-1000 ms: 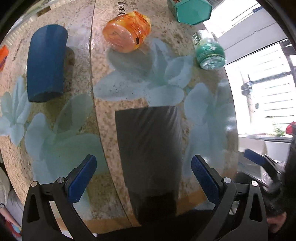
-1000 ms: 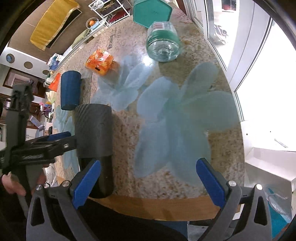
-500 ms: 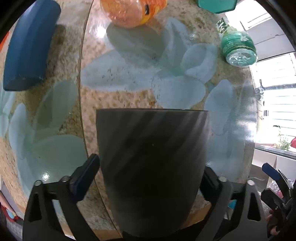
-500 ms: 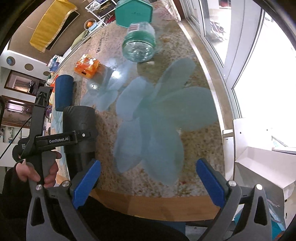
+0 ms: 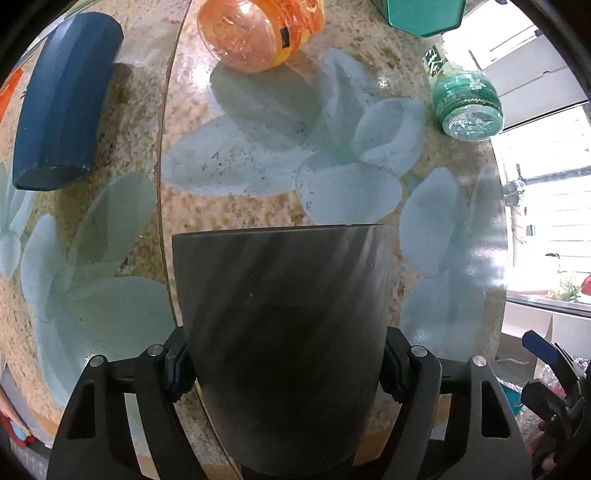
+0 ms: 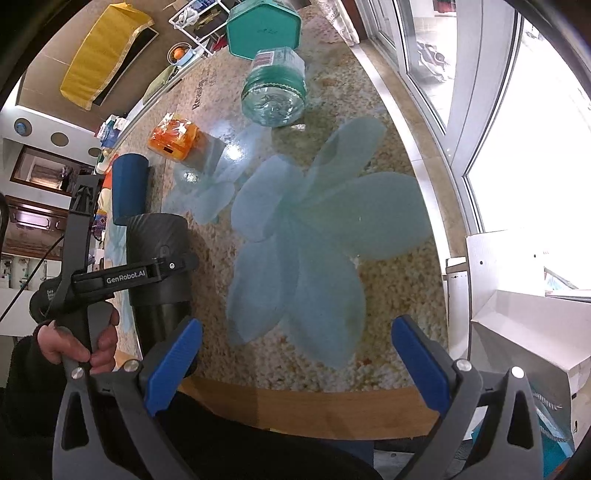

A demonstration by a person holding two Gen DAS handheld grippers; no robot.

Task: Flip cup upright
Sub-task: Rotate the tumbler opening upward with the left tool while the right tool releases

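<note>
1. Left wrist view: the left gripper [image 5: 282,363] had its jaws closed against the two sides of the dark grey cup [image 5: 282,332], which filled the lower middle of the frame.
2. The cup lay on its side on the flower-printed table [image 5: 258,158], its wider end pointing away from the camera; the blue pads were mostly hidden behind its wall.
3. Beyond it, a blue cup [image 5: 62,103] lay on its side at upper left, well apart from the grey one. An orange jar [image 5: 258,33] lay at the top, a green bottle [image 5: 467,105] at upper right, and a teal box [image 5: 421,14] was cut off by the top edge.
4. At the lower right edge a blue fingertip of the right gripper [image 5: 546,373] showed, off the table's near edge.
5. Right wrist view: the right gripper [image 6: 295,363] held nothing; its jaws stood wide apart over the near wooden edge of the table [image 6: 388,258].
6. At left the dark grey cup [image 6: 159,266] lay on the table near that edge, with the left gripper [image 6: 162,267] clamped across it and a hand [image 6: 79,341] around the gripper's handle.
7. Just behind the grey cup lay the blue cup [image 6: 129,188]. Farther back were the orange jar [image 6: 171,138], the green bottle [image 6: 275,88] on its side, and the teal box [image 6: 262,29].
</note>
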